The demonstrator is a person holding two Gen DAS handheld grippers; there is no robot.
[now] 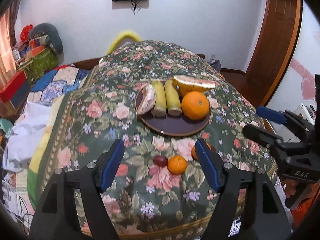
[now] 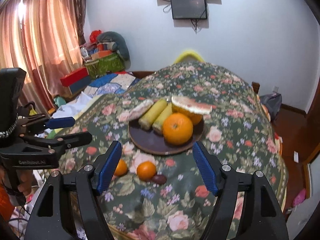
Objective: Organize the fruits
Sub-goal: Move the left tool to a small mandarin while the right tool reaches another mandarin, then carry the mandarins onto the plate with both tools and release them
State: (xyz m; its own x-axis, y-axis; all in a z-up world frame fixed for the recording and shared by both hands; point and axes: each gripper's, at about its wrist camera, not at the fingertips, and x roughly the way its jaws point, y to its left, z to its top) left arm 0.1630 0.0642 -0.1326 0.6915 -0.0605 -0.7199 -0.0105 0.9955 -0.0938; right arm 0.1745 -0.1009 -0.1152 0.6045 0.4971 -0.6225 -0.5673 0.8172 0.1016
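Note:
A dark round plate (image 1: 172, 127) (image 2: 148, 140) on the floral cloth holds a big orange (image 1: 195, 105) (image 2: 177, 128), two corn cobs (image 1: 166, 98) (image 2: 155, 113), a pomelo half (image 1: 193, 84) (image 2: 190, 105) and a pomelo wedge (image 1: 148, 100) (image 2: 140, 108). In front of the plate lie a small mandarin (image 1: 177, 164) (image 2: 146, 170), a dark grape (image 1: 160, 160) (image 2: 159, 179) and a second mandarin (image 1: 193, 152) (image 2: 121, 168), partly hidden by a finger. My left gripper (image 1: 160, 156) is open and empty above them. My right gripper (image 2: 157, 156) is open and empty too.
The floral cloth (image 1: 140, 190) covers a rounded table. A bed with quilts (image 1: 60, 80) and boxes (image 1: 38, 64) lies to the left. A wooden door (image 1: 276, 40) stands at the right. The other gripper shows at each view's side (image 1: 280, 128) (image 2: 50, 134).

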